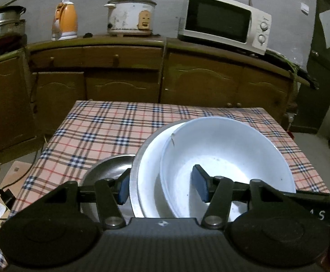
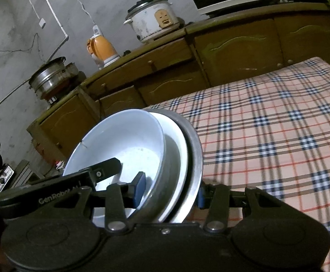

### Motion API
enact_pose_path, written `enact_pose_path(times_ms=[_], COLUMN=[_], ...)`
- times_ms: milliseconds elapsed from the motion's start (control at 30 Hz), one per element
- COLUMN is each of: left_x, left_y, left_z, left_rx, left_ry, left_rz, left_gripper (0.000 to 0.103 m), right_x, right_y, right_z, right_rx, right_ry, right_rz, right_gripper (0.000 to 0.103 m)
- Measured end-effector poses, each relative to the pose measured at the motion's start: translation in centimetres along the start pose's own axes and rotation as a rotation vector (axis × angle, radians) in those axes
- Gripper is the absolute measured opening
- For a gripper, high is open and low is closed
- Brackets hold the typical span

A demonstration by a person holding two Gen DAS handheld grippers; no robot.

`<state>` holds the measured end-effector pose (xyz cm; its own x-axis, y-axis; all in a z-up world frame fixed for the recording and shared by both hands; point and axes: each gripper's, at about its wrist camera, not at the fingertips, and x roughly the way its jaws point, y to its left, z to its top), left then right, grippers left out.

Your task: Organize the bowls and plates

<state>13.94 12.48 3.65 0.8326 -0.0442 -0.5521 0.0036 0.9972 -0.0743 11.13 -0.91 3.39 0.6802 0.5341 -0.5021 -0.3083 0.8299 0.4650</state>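
A white bowl (image 1: 228, 149) sits nested in a white plate (image 1: 150, 170), which rests in a metal dish (image 1: 134, 181). My left gripper (image 1: 162, 187) is shut on the near rims of this stack, one blue pad outside, one inside the bowl. A second metal plate (image 1: 106, 167) lies on the checked tablecloth just left of it. In the right wrist view my right gripper (image 2: 170, 192) is shut on the same stack, white bowl (image 2: 124, 140), white plate (image 2: 178, 158) and metal dish (image 2: 195, 142), held tilted above the table. The left gripper's finger (image 2: 106, 167) reaches into the bowl.
The table with the checked cloth (image 1: 110, 124) stands before a wooden sideboard (image 1: 124, 74). On it are a microwave (image 1: 226, 20), a rice cooker (image 1: 131, 15) and an orange kettle (image 1: 65, 21). Steel pots (image 1: 1, 22) stand at the left. Cables and a box (image 1: 4, 195) lie on the floor.
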Motion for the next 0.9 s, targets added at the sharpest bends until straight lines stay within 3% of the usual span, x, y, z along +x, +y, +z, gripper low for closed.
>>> enact_pose_path(times_ms=[900], left_x=[4.9], left_y=[6.7], left_z=[-1.0], left_rx=[-0.035], left_ry=[0.035], left_rz=[0.012], left_gripper=[0.058], right_x=[9.1], right_y=[2.7], right_z=[-1.4], right_rx=[0.004], right_ry=[0.062], right_rz=[-0.016], right_gripper=[0.054])
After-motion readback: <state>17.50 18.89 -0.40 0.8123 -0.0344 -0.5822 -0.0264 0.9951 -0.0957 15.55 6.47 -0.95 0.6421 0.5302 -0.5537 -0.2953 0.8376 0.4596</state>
